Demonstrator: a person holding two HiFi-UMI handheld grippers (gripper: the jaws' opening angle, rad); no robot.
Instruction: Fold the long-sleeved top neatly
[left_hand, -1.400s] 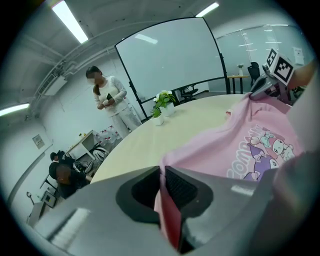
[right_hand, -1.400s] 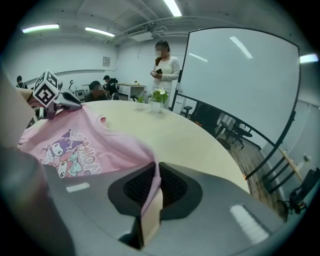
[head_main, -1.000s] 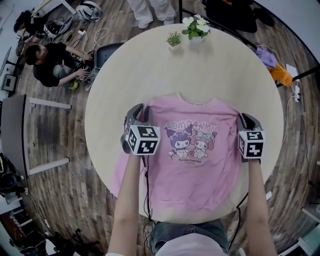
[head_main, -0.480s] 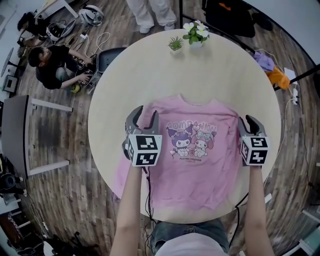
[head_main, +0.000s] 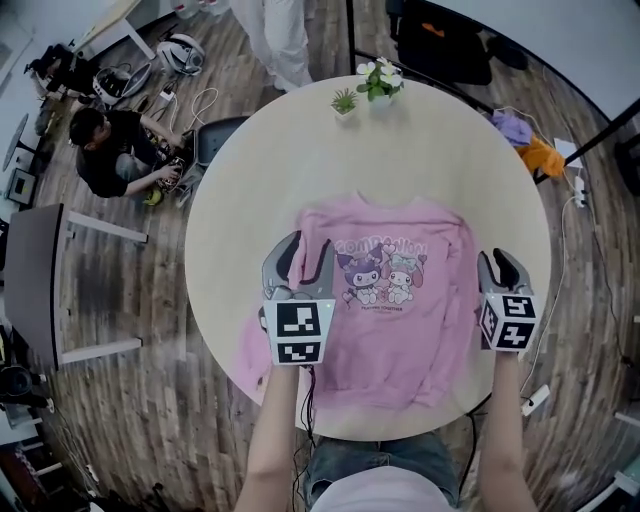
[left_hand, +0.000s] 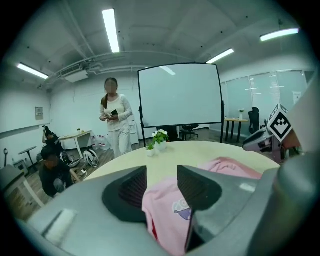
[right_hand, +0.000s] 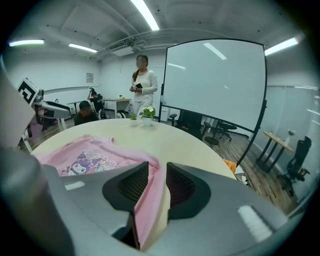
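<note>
The pink long-sleeved top (head_main: 385, 300) lies front-up on the round table (head_main: 440, 160), its cartoon print (head_main: 378, 275) showing. Its left sleeve (head_main: 248, 348) hangs over the table's rim. My left gripper (head_main: 307, 245) hovers over the top's left shoulder, open, and the pink cloth (left_hand: 165, 210) shows through the gap without touching the pads. My right gripper (head_main: 497, 258) hovers over the top's right edge. Its jaws have just been opening, and the cloth (right_hand: 152, 187) lies below the gap, free of the pads.
Two small potted plants (head_main: 346, 101) (head_main: 378, 78) stand at the table's far rim. A person (head_main: 110, 150) sits on the floor at the left among cables. Another person (left_hand: 116, 120) stands beyond the table beside a whiteboard (left_hand: 180, 97). Orange and purple cloths (head_main: 540, 150) lie at the right.
Both grippers have lifted off the top's shoulders and drawn back toward me. The right gripper's jaws now stand wider apart. The top lies as before.
</note>
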